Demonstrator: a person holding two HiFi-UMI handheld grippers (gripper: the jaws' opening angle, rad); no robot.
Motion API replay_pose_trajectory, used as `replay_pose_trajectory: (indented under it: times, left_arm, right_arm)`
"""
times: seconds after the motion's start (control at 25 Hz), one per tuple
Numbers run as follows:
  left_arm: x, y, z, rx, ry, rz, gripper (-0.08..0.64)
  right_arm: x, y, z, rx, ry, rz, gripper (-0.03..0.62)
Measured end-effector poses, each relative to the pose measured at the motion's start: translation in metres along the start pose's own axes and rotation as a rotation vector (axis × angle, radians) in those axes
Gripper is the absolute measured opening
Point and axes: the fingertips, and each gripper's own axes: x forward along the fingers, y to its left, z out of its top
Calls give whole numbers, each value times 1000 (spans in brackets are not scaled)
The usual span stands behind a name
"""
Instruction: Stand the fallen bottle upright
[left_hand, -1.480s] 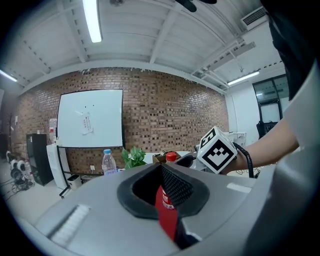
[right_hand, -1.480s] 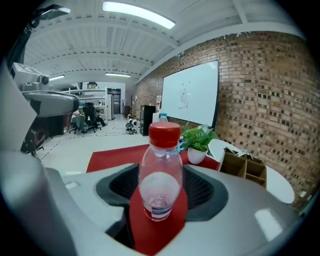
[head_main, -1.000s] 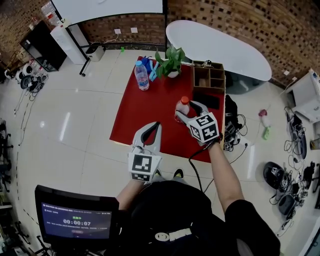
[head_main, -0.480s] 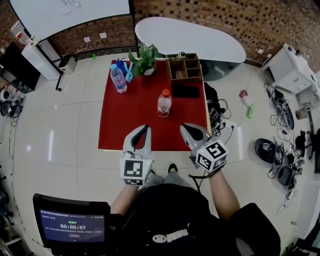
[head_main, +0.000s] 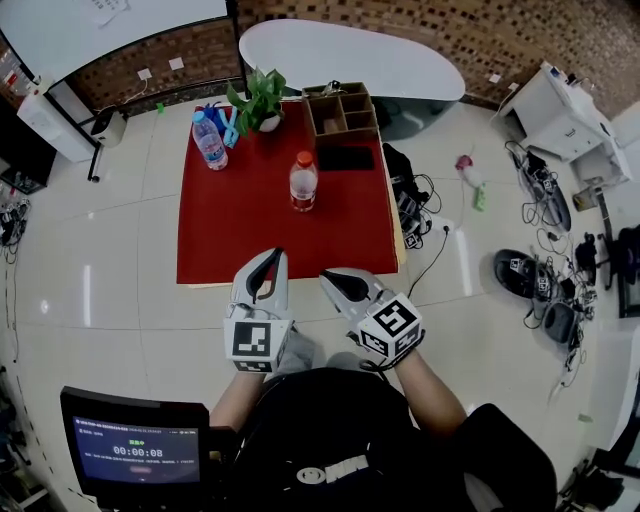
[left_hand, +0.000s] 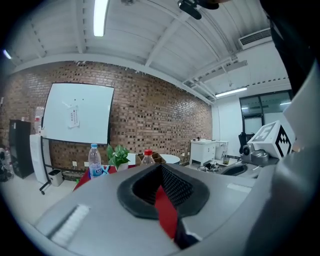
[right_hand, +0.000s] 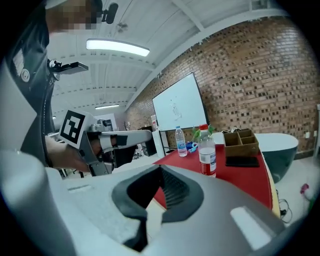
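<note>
The red-capped bottle (head_main: 302, 182) stands upright by itself in the middle of the red table (head_main: 230, 240); it also shows in the left gripper view (left_hand: 147, 157) and in the right gripper view (right_hand: 206, 150). Both grippers are held off the table's near edge, close to the person's body and well short of the bottle. My left gripper (head_main: 274, 254) is shut with nothing in it, its tips meeting (left_hand: 161, 168). My right gripper (head_main: 326, 277) is also shut and empty (right_hand: 160, 168).
A blue-capped water bottle (head_main: 209, 140) stands at the table's far left, beside a potted plant (head_main: 262, 100). A wooden organiser (head_main: 343, 110) and a flat black item (head_main: 346, 158) lie at the far right. Cables and gear (head_main: 530, 280) litter the floor on the right.
The right gripper, which had its jaws around the upright bottle, has let it go, shut empty and pulled back toward the person. The left gripper also drew back a little.
</note>
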Motion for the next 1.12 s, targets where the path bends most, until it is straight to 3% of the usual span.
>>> replay_pose_trajectory:
  times: [0.16, 0.36, 0.6, 0.76, 0.92, 1.12]
  left_arm:
    - [-21, -32, -3, 11, -1, 7, 5]
    - [-61, -96, -10, 30, -13, 30, 5]
    - [-104, -181, -19, 74, -11, 34, 5]
    - [-146, -229, -12, 95, -9, 51, 5]
    - [-167, -247, 1, 113, -27, 59, 5]
    - [-170, -249, -4, 77, -30, 37, 5]
  right_arm:
    - [-21, 20, -7, -29, -10, 35, 3]
    - [-88, 45, -40, -33, -26, 56, 3]
    - [-176, 56, -61, 23, -121, 24, 3]
    - [-227, 90, -60, 25, -167, 45, 3]
    - [-246, 116, -52, 11, -194, 68, 3]
    - [-244, 123, -49, 1, -203, 60, 3]
